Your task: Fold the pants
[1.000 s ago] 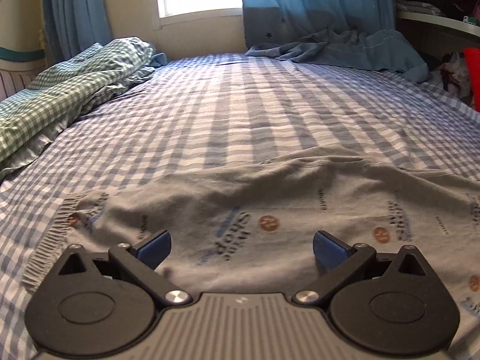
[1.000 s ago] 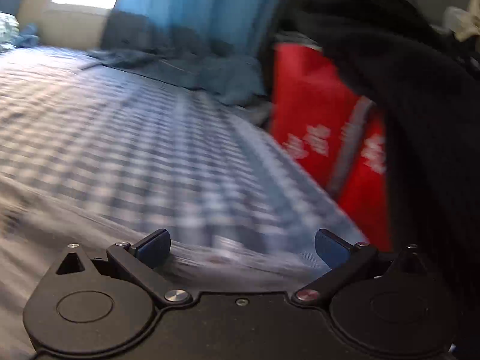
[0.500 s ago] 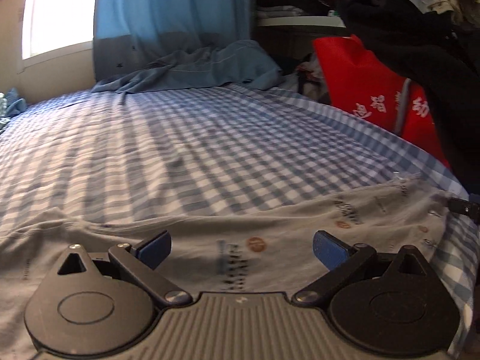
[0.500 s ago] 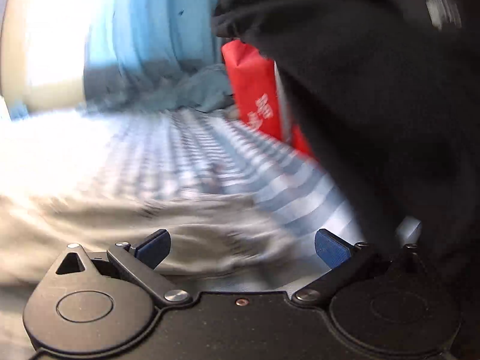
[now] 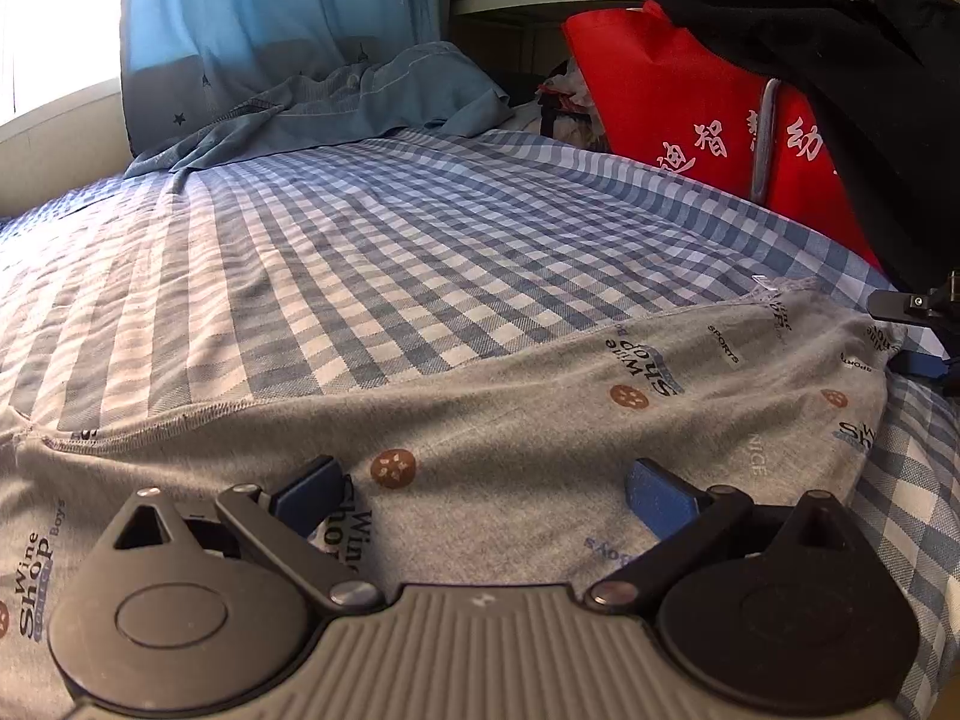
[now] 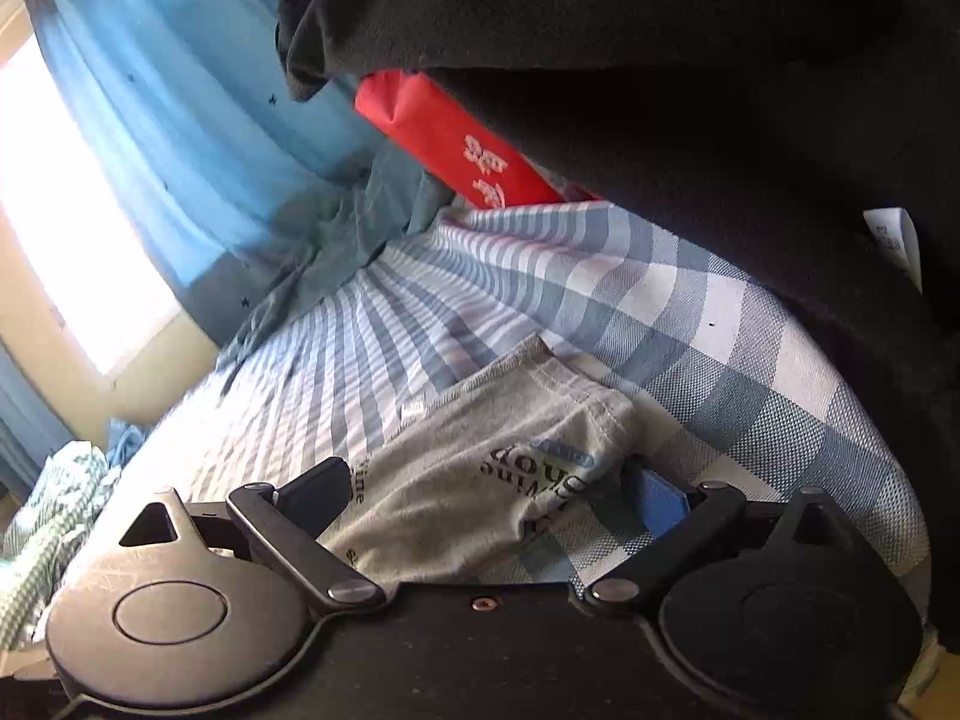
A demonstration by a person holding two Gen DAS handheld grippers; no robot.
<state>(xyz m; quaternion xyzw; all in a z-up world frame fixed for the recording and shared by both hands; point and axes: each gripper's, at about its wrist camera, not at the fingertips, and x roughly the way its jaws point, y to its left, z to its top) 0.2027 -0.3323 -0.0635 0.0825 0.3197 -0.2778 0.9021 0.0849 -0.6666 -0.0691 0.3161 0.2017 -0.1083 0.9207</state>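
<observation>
Grey printed pants (image 5: 540,420) lie flat across the near edge of a blue checked bed (image 5: 360,252). My left gripper (image 5: 480,492) is open and empty, low over the middle of the pants. My right gripper (image 6: 486,498) is open, its jaws either side of the pants' right end (image 6: 498,438), tilted and close to the cloth. It also shows at the right edge of the left wrist view (image 5: 918,330), at the pants' far right end.
A red bag with white characters (image 5: 720,120) and a black hanging garment (image 6: 690,90) stand by the bed's right side. A blue curtain (image 5: 270,30) and crumpled blue cloth (image 5: 360,102) lie at the back. A green checked blanket (image 6: 54,510) is far left.
My left gripper has swung right along the pants, from the left hem toward the middle. My right gripper has rolled and come down to the pants' right end.
</observation>
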